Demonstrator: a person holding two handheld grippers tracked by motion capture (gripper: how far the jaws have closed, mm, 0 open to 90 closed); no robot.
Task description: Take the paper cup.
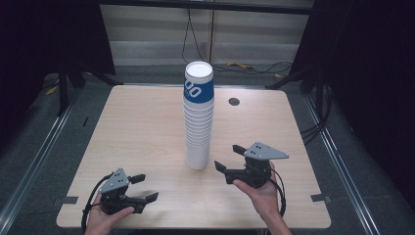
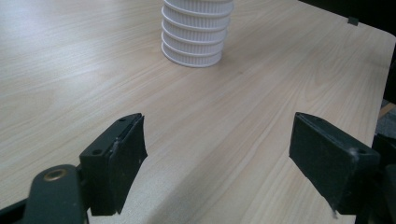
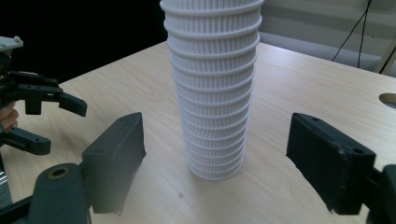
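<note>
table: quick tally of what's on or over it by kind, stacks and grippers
stack of cups: 1, white with a blue-banded top cup
grippers: 2, left gripper and right gripper, both open
total: 3, over the wooden table

Tall stack of cups, ribbed white w/ one blue-banded cup on top, stands upright mid-table, slightly leaning, open end up.
</note>
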